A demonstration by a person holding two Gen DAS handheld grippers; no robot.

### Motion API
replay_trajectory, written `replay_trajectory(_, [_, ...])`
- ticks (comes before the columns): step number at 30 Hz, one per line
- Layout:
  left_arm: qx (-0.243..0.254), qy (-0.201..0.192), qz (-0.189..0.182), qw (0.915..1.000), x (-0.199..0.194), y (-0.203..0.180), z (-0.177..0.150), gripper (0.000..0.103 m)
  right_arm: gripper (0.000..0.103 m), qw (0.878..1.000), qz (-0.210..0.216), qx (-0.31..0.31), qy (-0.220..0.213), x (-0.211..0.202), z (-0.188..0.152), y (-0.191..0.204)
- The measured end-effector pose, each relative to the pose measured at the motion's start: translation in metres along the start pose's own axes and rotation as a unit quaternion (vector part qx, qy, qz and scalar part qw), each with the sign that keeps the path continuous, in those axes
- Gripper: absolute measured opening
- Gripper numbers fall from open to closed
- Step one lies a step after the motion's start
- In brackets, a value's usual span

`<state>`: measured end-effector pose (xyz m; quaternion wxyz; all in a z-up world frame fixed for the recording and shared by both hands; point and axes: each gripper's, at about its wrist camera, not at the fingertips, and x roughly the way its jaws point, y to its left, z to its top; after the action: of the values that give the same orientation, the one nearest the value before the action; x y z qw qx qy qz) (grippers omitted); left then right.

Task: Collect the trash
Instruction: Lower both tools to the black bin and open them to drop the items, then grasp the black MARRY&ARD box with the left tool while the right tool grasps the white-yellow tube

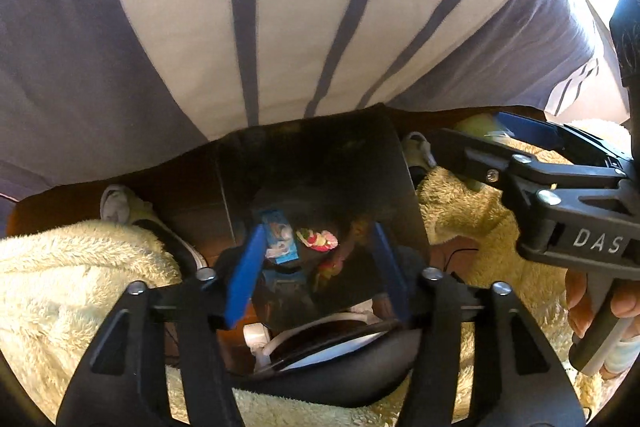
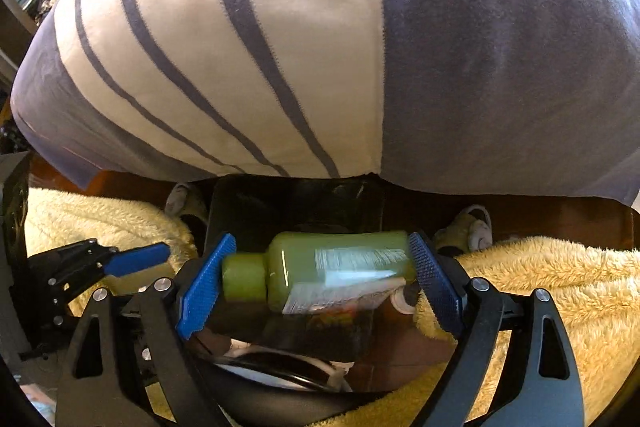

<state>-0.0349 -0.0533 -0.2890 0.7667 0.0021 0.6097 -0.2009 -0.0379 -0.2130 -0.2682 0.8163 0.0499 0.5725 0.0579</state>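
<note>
A black bin [image 1: 316, 163] stands on the floor below me, between the person's feet; it also shows in the right wrist view [image 2: 296, 207]. Inside lie a blue wrapper [image 1: 280, 235] and a red and white wrapper [image 1: 318, 239]. My left gripper [image 1: 320, 267] is open and empty above the bin's mouth. My right gripper [image 2: 320, 275] is shut on a green bottle [image 2: 320, 263] with a white label, held sideways by its cap and base over the bin. The right gripper also shows at the right of the left wrist view [image 1: 520, 147].
A fluffy yellow blanket [image 1: 60, 287] lies on both sides of the bin, also in the right wrist view [image 2: 540, 275]. The person's striped shirt [image 1: 300, 7] fills the top of both views. A black and white rounded object [image 1: 332, 351] with cables sits just below the bin.
</note>
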Motion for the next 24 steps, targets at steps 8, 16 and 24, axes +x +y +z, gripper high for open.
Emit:
replay_trajectory(8, [0.009,-0.031,0.031,0.999,-0.023,-0.001,0.007,0.077,0.098,0.998,-0.034,0.0,-0.058,-0.039,0.009,-0.012])
replay_trajectory(16, [0.022,-0.105,0.052,0.9929,-0.077,-0.006,0.028,0.084,0.099,0.987,-0.062,0.015,-0.149,-0.1,0.034,-0.026])
replay_trajectory(24, [0.034,-0.184,0.067,0.98,-0.144,-0.004,0.077,0.084,0.099,0.974,-0.076,0.015,-0.214,-0.138,0.08,-0.035])
